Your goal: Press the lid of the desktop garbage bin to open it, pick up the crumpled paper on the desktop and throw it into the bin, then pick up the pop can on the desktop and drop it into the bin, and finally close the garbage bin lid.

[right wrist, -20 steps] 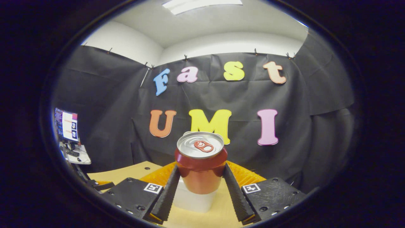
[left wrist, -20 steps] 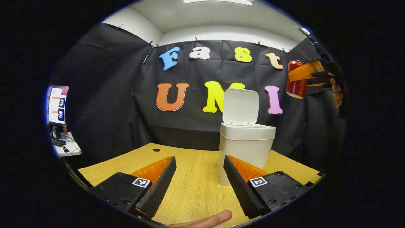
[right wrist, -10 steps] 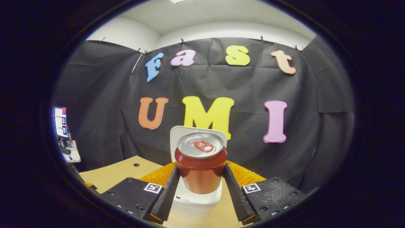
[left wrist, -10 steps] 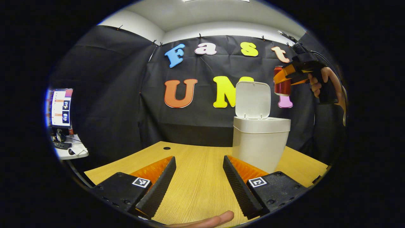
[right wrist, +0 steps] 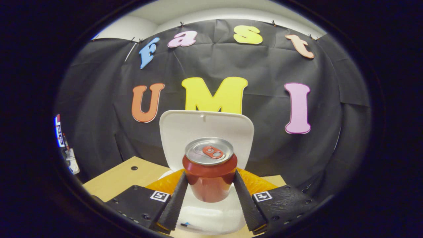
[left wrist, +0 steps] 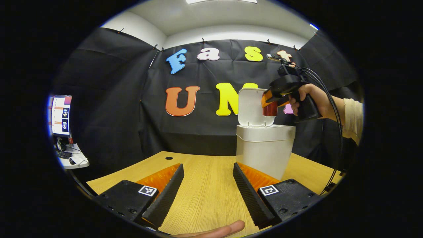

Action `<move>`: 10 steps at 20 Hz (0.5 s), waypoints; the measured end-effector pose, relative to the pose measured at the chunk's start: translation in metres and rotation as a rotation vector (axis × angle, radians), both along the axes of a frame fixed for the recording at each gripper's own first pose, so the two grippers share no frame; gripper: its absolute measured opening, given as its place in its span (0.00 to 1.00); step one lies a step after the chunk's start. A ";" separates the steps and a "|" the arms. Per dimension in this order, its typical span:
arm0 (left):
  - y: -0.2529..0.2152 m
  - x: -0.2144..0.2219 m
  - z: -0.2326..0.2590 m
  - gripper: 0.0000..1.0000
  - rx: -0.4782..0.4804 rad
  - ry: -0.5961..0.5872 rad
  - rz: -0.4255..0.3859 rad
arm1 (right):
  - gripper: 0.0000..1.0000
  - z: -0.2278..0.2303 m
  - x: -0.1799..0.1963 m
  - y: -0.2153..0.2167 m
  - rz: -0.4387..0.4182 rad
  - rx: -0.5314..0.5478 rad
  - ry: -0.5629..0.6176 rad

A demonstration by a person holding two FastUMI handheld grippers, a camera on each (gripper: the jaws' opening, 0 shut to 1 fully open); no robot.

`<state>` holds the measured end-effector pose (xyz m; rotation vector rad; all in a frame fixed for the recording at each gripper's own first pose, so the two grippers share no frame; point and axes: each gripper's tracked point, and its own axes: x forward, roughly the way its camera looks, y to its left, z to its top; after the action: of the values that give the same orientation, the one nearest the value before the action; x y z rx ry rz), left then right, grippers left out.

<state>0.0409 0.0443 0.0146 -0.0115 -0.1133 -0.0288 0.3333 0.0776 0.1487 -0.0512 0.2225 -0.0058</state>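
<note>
A white garbage bin (left wrist: 264, 150) stands on the wooden desk (left wrist: 205, 195), its lid (left wrist: 252, 106) raised upright. My right gripper (right wrist: 209, 185) is shut on a red pop can (right wrist: 210, 170) held upright just above the bin's open mouth (right wrist: 211, 215), in front of the lid (right wrist: 205, 132). In the left gripper view that gripper (left wrist: 271, 99) and its can (left wrist: 270, 108) hang over the bin, held by a hand (left wrist: 314, 99). My left gripper (left wrist: 206, 188) is open low over the desk, left of the bin, with nothing between its fingers.
A cable hole (left wrist: 169, 158) sits near the desk's far edge. A side table with a monitor (left wrist: 60, 115) stands off to the left. A fingertip (left wrist: 224, 229) shows at the bottom of the left gripper view. Bare desk lies left of the bin.
The right gripper has carried the can leftward and down from high at the right until it hangs over the open bin. The left gripper has barely moved.
</note>
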 end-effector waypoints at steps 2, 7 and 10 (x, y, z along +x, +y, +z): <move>0.000 0.001 -0.001 0.96 -0.009 0.006 0.001 | 0.77 -0.003 0.007 0.007 -0.004 -0.013 0.009; 0.006 0.002 0.000 0.96 -0.022 0.010 0.005 | 0.76 -0.011 0.012 0.027 0.011 0.003 0.049; 0.013 0.002 -0.001 0.97 -0.023 0.013 0.015 | 0.77 -0.009 0.009 0.031 0.005 -0.002 0.063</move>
<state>0.0433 0.0572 0.0138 -0.0343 -0.1005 -0.0120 0.3424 0.1086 0.1397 -0.0539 0.2848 0.0010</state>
